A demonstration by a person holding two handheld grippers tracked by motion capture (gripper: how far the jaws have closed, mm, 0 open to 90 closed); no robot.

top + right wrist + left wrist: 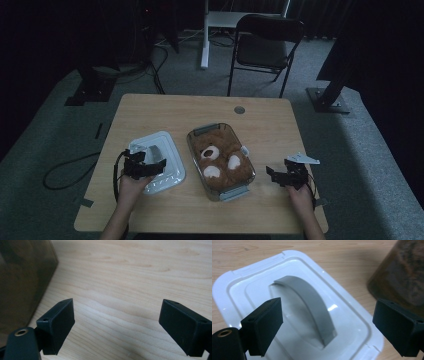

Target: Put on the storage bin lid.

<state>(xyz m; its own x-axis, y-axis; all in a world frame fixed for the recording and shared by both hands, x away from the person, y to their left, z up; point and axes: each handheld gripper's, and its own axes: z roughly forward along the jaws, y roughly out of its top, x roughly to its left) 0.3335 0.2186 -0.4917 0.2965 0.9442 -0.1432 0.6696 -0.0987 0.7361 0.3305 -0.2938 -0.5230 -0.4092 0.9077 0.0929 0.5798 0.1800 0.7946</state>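
On the tabletop (150, 107), two task items are counted: one white lid (165, 167) with one grey arched handle (312, 305), and one clear rectangular container (220, 161) with grey clips at its two short ends. The container is positioned near the middle of the tabletop, and the lid is laid flat just beside it, on its left in the high view. One brown teddy bear (220, 159) is held inside the container, lying on its back with its pale muzzle and two pale paw pads facing upward. The container is uncovered.

Two claws are counted, one in each hand. The left claw (145, 167) is positioned above the lid, and in the left gripper view (327, 322) its jaws are spread wide, one on each side of the grey handle, with no pad touching the handle or the lid. The right claw (280, 176) is positioned over bare tabletop to the right of the container; in the right gripper view (117, 325) its jaws are likewise spread wide with nothing between them, and the container wall (22, 282) is seen near the left jaw, apart from it.

One folding chair (265, 45) is located on the carpet beyond the far edge of the tabletop.
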